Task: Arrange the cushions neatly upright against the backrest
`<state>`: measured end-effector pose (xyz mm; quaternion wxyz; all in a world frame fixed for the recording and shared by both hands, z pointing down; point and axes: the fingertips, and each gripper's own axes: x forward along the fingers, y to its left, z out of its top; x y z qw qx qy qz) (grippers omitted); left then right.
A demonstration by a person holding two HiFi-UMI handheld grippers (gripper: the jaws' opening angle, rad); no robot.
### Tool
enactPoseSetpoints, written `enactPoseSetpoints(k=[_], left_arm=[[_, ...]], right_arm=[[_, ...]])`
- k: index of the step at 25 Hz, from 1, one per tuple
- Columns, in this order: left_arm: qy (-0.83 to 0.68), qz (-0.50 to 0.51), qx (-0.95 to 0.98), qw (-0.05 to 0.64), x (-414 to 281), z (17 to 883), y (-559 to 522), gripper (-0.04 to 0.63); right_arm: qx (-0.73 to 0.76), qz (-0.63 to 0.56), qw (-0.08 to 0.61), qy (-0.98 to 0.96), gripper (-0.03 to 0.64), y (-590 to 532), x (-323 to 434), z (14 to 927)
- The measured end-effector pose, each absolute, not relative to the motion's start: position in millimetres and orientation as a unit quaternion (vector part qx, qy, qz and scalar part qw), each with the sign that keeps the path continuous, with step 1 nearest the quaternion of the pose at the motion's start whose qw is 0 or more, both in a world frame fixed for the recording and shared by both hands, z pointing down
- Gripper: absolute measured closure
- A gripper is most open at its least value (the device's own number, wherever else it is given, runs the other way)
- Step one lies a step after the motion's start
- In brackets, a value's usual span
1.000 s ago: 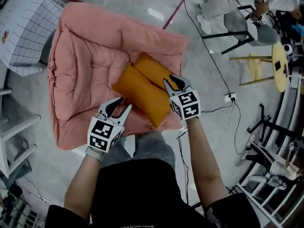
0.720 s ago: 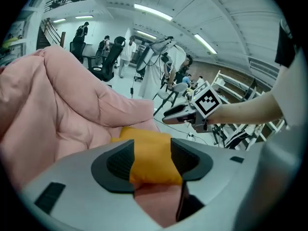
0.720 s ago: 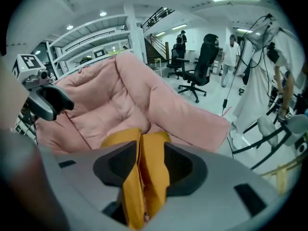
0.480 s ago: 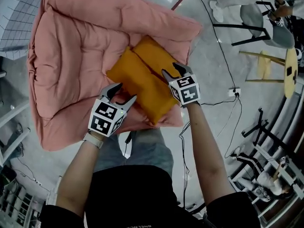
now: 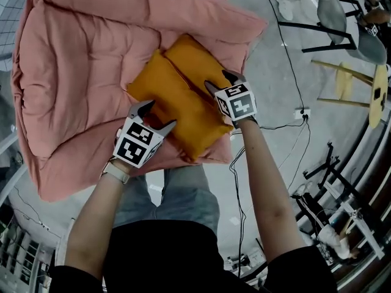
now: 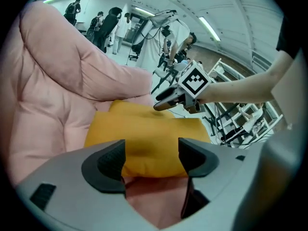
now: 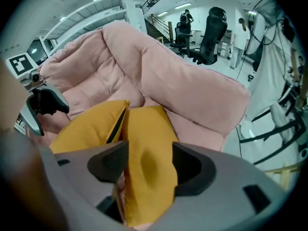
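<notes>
My left hand-held gripper [image 5: 159,115] is opening, its jaws apart around the near edge of one orange cushion [image 5: 174,105] without pressing it. My right hand-held gripper [image 5: 220,80] is opening too, with the dented edge of the second orange cushion [image 5: 194,63] loose between its jaws. Both lie side by side on the pink padded chair [image 5: 85,72].

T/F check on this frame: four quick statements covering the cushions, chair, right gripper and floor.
1. Two orange cushions sit on the pink chair. True.
2. The cushions lie at opposite ends of the chair. False: they are side by side, touching.
3. The right gripper has nothing between its jaws. False: the right gripper is opening its jaws with one orange cushion between them.
4. A black cable runs across the floor. True.
</notes>
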<state>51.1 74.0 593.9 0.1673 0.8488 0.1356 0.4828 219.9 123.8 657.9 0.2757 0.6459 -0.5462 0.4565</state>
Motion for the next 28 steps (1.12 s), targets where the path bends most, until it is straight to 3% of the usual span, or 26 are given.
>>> enactPoseSetpoints(k=[7,16,22,28], left_arm=[[0.133,0.511,0.832,0.167,18,615,70,0.255],[0.136,0.517,0.825,0.181,40,633,73,0.26],[0.135,0.519,0.821,0.197,75,651,86,0.326],[0.13,0.514,0.824,0.2,67,651,82,0.412]], right_arm=[[0.62,0.475,0.293,-0.551,0.314,118,185,685],[0.597,0.479,0.309,-0.565,0.313,115,189,707],[0.586,0.484,0.317,-0.567,0.314,129,217,734],[0.573,0.498,0.327,-0.563,0.339,128,207,742]])
